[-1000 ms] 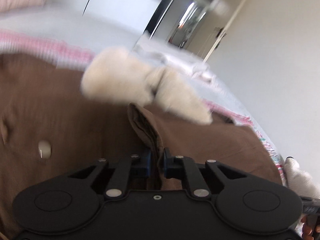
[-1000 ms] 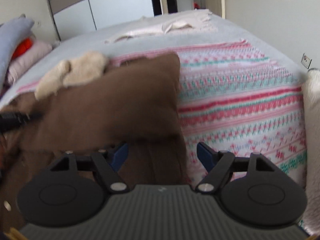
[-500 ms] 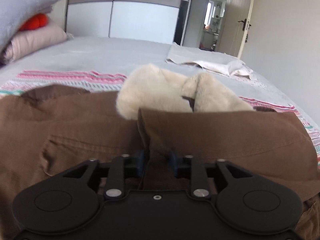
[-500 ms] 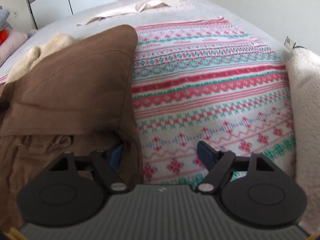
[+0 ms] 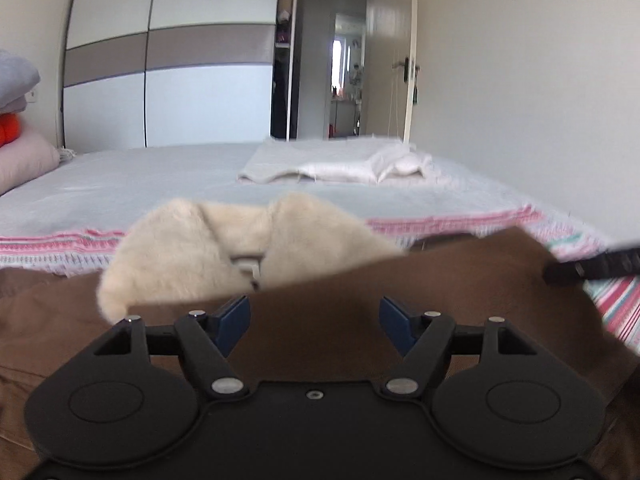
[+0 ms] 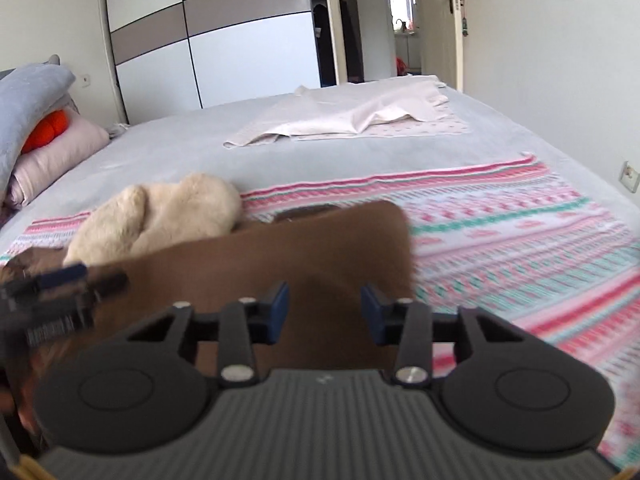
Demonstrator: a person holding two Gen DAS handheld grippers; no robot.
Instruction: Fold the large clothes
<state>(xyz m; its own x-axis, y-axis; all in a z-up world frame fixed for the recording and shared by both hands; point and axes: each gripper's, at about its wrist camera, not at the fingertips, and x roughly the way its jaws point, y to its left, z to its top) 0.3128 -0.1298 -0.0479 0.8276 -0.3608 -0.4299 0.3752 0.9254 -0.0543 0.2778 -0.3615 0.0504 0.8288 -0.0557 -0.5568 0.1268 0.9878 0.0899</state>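
Observation:
A brown coat (image 5: 400, 304) with a cream fleece collar (image 5: 240, 248) lies on a striped patterned blanket (image 6: 520, 232) on the bed. One brown side is folded over the body. My left gripper (image 5: 315, 322) is open just above the folded brown cloth. My right gripper (image 6: 324, 312) is open with the folded brown edge (image 6: 280, 256) in front of its fingers. The right gripper's fingertip (image 5: 592, 268) shows at the right of the left wrist view. The left gripper (image 6: 52, 292) shows blurred at the left of the right wrist view.
A white garment (image 6: 352, 116) lies spread at the far end of the grey bed (image 6: 180, 148). Stacked pillows and an orange item (image 6: 44, 128) sit at the left. A wardrobe (image 5: 180, 80), an open door and a white wall (image 5: 520, 100) stand behind.
My left gripper has opened and let go of the brown coat edge. Both cameras have tipped up toward the room. My right gripper's gap has narrowed a little.

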